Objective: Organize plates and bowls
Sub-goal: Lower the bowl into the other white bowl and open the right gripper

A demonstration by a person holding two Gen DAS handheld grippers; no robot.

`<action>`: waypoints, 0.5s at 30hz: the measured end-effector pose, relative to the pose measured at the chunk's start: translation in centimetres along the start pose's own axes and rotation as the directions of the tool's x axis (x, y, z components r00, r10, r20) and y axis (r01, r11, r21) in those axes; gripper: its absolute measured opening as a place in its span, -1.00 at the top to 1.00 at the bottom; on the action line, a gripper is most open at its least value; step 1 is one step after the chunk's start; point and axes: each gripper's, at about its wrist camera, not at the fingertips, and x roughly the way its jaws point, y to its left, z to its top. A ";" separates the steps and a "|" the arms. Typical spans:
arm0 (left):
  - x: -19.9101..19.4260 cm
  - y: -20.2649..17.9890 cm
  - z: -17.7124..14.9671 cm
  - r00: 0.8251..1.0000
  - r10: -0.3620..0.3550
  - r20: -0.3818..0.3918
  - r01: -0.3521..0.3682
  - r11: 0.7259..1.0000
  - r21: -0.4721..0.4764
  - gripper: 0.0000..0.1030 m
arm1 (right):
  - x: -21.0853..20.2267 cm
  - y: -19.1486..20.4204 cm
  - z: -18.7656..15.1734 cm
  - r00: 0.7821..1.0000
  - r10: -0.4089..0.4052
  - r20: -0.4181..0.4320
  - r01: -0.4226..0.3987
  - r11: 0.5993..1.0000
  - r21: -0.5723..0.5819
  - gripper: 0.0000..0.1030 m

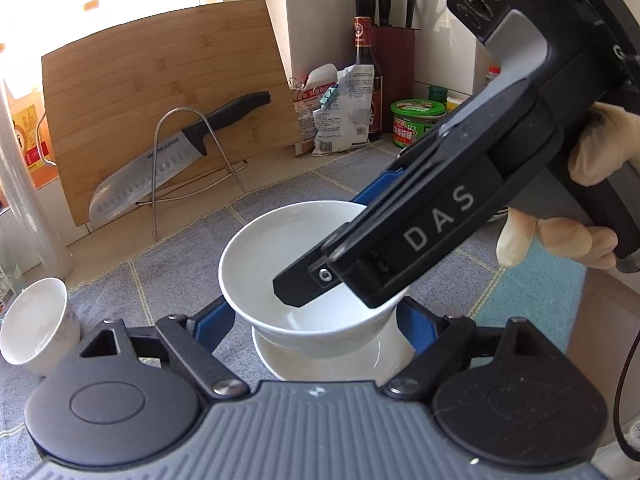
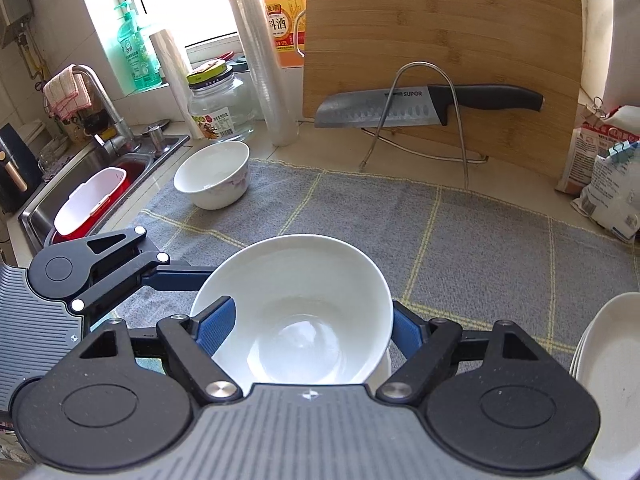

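White bowl (image 2: 294, 312) pinched at its rim by our right gripper (image 2: 306, 330), one finger inside, one outside; it sits on a small white plate (image 1: 320, 358) on the grey cloth (image 2: 460, 240). Our left gripper (image 1: 316, 322) is spread wide either side of the bowl's base, not touching. We count two bowls, second one (image 2: 214, 174) near the sink (image 2: 104, 176); stacked plates (image 2: 608, 364) at right. One knife (image 2: 424, 106), marked SUPOR.

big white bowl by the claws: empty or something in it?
Empty: the big white bowl shows only bare glossy white inside, bottom fully visible.
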 end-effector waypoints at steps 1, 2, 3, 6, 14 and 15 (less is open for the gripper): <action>0.2 -0.1 -0.1 1.000 -0.003 -0.007 0.003 1.000 0.001 -0.69 | 0.1 -0.1 -0.2 1.000 0.000 -0.004 0.000 1.000 0.007 -0.67; 0.3 -0.2 -0.2 1.000 -0.007 -0.017 0.007 1.000 -0.001 -0.69 | 0.3 -0.2 -0.4 1.000 0.001 -0.010 -0.001 1.000 0.013 -0.67; 0.5 -0.3 -0.3 1.000 -0.011 -0.023 0.011 1.000 -0.003 -0.69 | 0.5 -0.3 -0.6 1.000 0.000 -0.016 0.000 1.000 0.019 -0.67; 0.6 -0.5 -0.6 0.999 -0.015 -0.036 0.015 1.000 0.002 -0.70 | 0.8 -0.4 -1.1 1.000 -0.003 -0.029 0.004 1.000 0.022 -0.67; 1.2 -0.6 -1.0 0.998 -0.019 -0.059 0.020 1.000 0.008 -0.70 | 1.2 -0.6 -1.6 0.999 0.010 -0.038 -0.009 0.999 0.032 -0.67; 1.2 -0.6 -1.0 0.998 -0.020 -0.061 0.020 1.000 0.008 -0.70 | 1.3 -0.6 -1.5 0.999 0.008 -0.040 -0.006 1.000 0.031 -0.67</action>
